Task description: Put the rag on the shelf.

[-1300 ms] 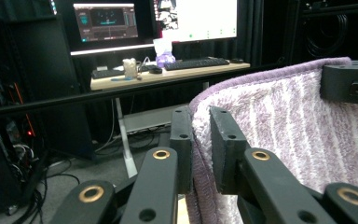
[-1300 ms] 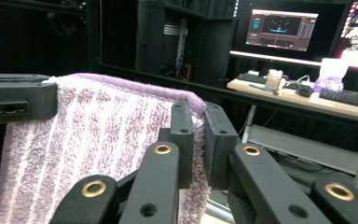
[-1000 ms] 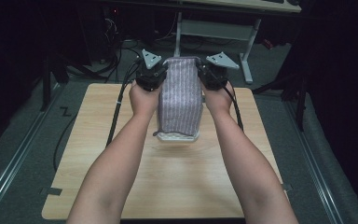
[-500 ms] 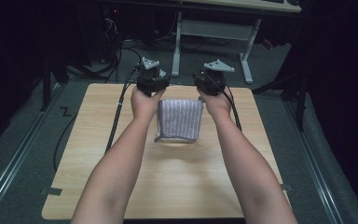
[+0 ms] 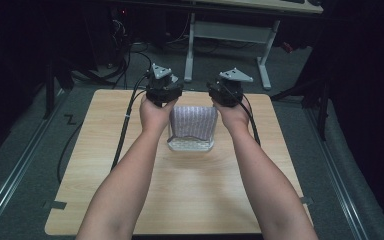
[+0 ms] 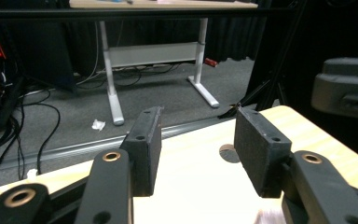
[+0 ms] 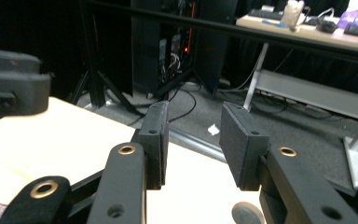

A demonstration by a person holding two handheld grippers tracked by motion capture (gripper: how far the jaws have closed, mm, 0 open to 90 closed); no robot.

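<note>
Both tools, the left tool [image 5: 164, 89] and right tool [image 5: 228, 89], have just been opening and stand spread, nothing between the jaws. The folded grey striped cloth [image 5: 192, 127] lies on the pale wooden tabletop [image 5: 105, 165] (released, it seems). The person should lift both clear without snagging the fold.

Folded striped cloth lying flat on the desk

The cloth [image 5: 192, 127] is pale lilac-grey with fine stripes, folded into a compact upright rectangle with a lighter, whitish band along its lower edge. It rests a little above the centre of the high view, on the upper middle of the light wooden desk [image 5: 190, 195], its far edge slightly rounded.
</note>
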